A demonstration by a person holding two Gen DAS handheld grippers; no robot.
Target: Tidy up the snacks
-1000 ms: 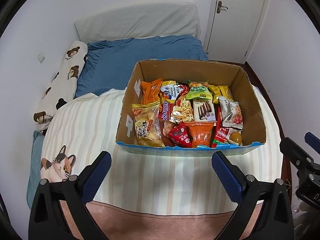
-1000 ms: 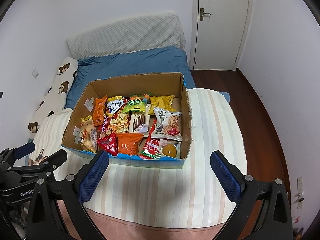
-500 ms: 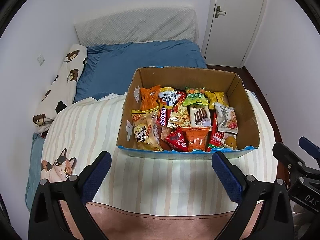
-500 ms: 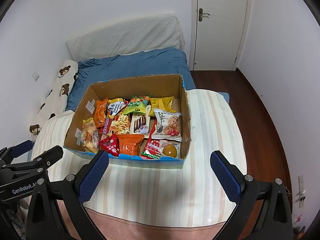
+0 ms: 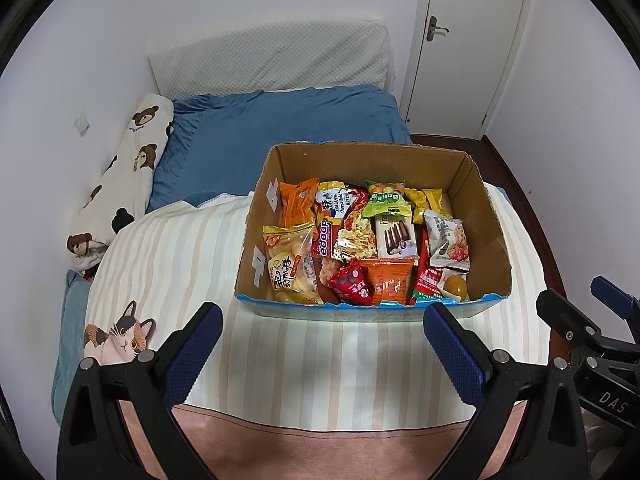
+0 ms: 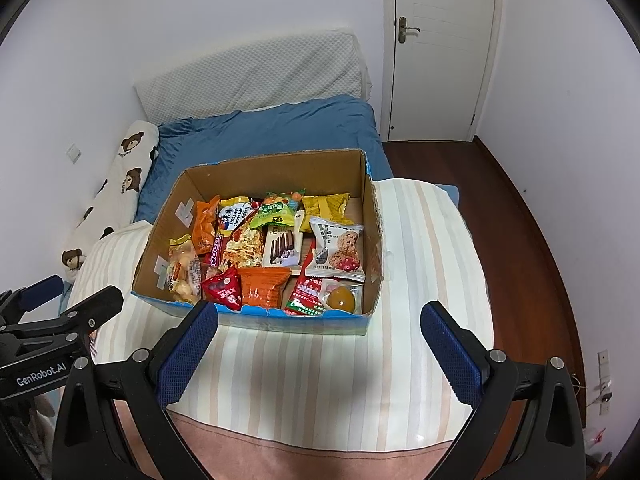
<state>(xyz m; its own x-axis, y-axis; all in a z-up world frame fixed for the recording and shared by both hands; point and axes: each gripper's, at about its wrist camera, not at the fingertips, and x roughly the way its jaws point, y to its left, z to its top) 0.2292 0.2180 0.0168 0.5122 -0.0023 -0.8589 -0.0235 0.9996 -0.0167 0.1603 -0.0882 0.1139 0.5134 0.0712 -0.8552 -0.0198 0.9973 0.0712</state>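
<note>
Just changed: slight pull-back of both cameras from the box over the last second, so that the box sits a little smaller in each view; no packet shifted inside it.
Left gripper [image 5: 322, 316]: jaws spread wide, nothing between them, held above the striped blanket [image 5: 180, 260] short of the box's near edge.
Right gripper [image 6: 320, 314]: likewise spread and empty, just off the near right corner of the box; also seen at the right rim of the left wrist view.
Cardboard box [image 5: 372, 164]: open-topped, resting on the blanket toward the bed's right edge, far wall toward the blue bedding.
Snacks [image 5: 360, 236]: all inside the box, laid flat and overlapping, none on the blanket outside it.
Near left corner of the box: yellow crisp bag [image 5: 290, 258].
Near edge, middle: orange packet [image 5: 386, 276] beside a small red pouch [image 5: 352, 282].
Near right corner: round amber sweet in clear wrap [image 5: 457, 286].
Right side: cookie pouch [image 5: 446, 240], touching the chocolate biscuit pack [image 5: 396, 236].
Far edge: bare cardboard floor behind the last row of packets.
Meaning for the task: probably a backing-off with empty jaws, not an approach; fits a box just filled and left, and equally a mixed box awaiting sorting by kind.
Undecided: which of those two.
</note>
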